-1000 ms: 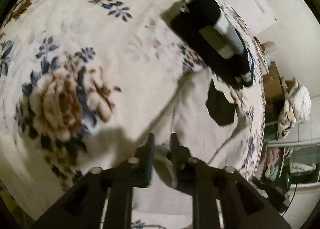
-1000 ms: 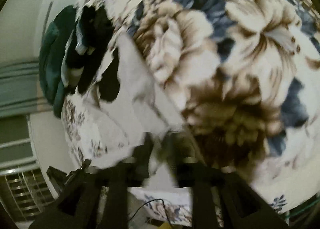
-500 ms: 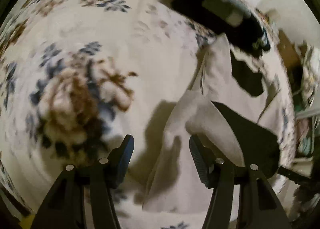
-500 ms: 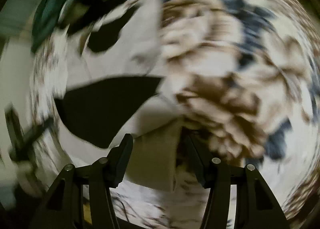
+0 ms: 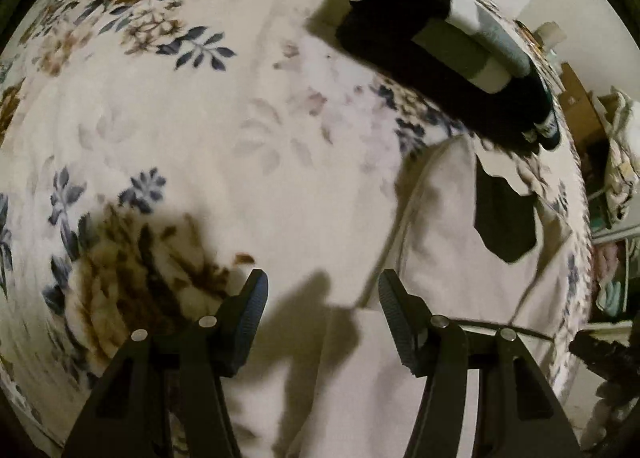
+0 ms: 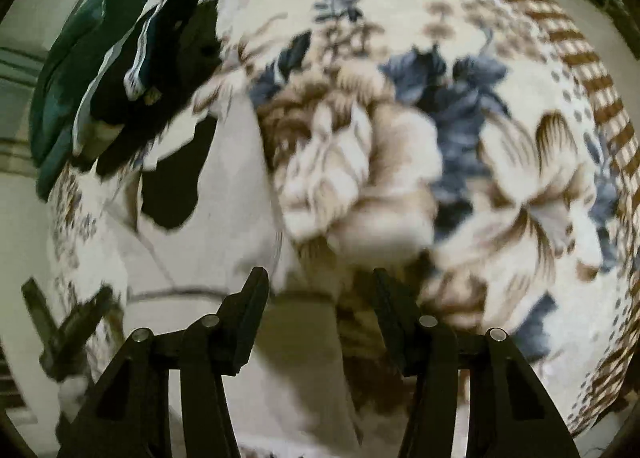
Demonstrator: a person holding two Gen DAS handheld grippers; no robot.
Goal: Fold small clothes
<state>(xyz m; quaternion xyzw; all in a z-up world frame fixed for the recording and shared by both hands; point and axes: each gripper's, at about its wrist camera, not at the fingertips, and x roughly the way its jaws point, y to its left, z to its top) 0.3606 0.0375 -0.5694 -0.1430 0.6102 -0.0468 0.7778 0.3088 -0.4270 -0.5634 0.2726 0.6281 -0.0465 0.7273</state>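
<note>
Left claw (image 5: 322, 294) is gaping wide, fingers gripping nothing, hovering over the blanket (image 5: 200, 130). Just ahead and to its right the white garment (image 5: 440, 226) is lying flat on the bed, its hem passing under the right finger, a black patch (image 5: 504, 222) showing further out. Beyond that, far ahead right, a stack of folded clothes (image 5: 420, 38) is sitting on the blanket.

Right claw (image 6: 320, 290) is also spread open and holding nothing. The garment (image 6: 224, 218) is lying under and ahead-left of it, the patch (image 6: 176, 182) further out. The stack (image 6: 132, 90) is sitting far ahead left, and big flowers of the blanket (image 6: 440, 162) are spreading ahead right.
</note>
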